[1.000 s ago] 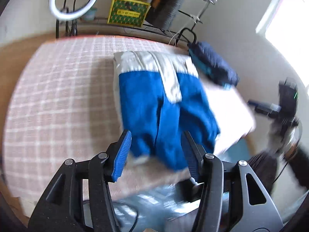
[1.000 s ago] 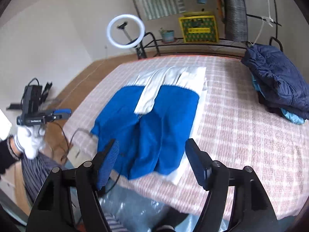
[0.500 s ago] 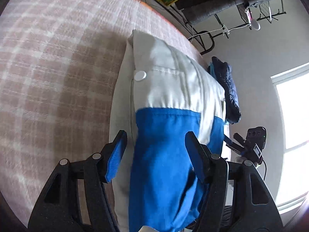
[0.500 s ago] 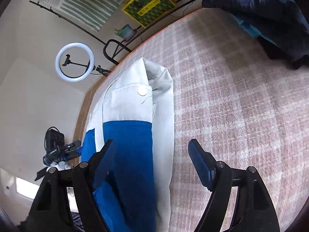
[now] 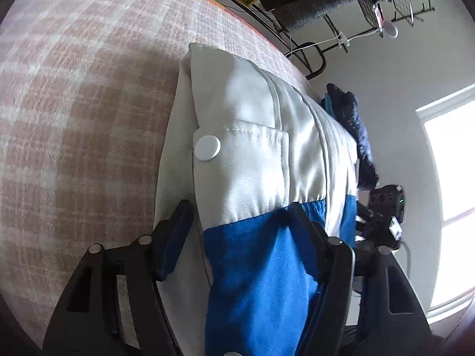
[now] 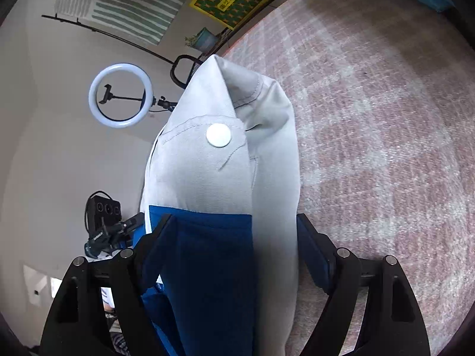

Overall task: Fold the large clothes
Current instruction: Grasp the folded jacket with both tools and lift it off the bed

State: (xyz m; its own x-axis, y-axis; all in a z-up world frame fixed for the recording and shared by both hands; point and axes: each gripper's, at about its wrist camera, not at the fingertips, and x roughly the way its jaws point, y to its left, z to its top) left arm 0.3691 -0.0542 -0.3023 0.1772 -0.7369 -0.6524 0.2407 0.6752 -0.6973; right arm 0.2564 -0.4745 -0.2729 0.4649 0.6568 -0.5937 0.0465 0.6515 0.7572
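Note:
A blue jacket with a white upper part [image 5: 252, 154] lies folded on the pink checked bed cover [image 5: 89, 118]; a round white snap [image 5: 207, 147] shows near its edge. My left gripper [image 5: 237, 222] is open and straddles one side fold where white meets blue. In the right wrist view the same jacket [image 6: 207, 178] shows its other side with a snap [image 6: 218, 136]. My right gripper [image 6: 234, 222] straddles that side, its jaws opening, with the fabric between them. One finger [image 6: 160, 237] rests over the blue cloth, and the other sits beside the white edge on the bed cover [image 6: 386, 118].
A dark blue garment pile [image 5: 353, 124] lies on the bed beyond the jacket. A yellow-green box [image 6: 234, 0], a small plant pot [image 6: 204, 38] and a ring light [image 6: 121, 95] stand past the bed's far edge. A black metal rack [image 5: 326, 9] stands by the wall.
Both grippers dropped from above the bed's near edge to the jacket's two sides and rolled; each now has a side fold between its fingers. The jacket has kept its place.

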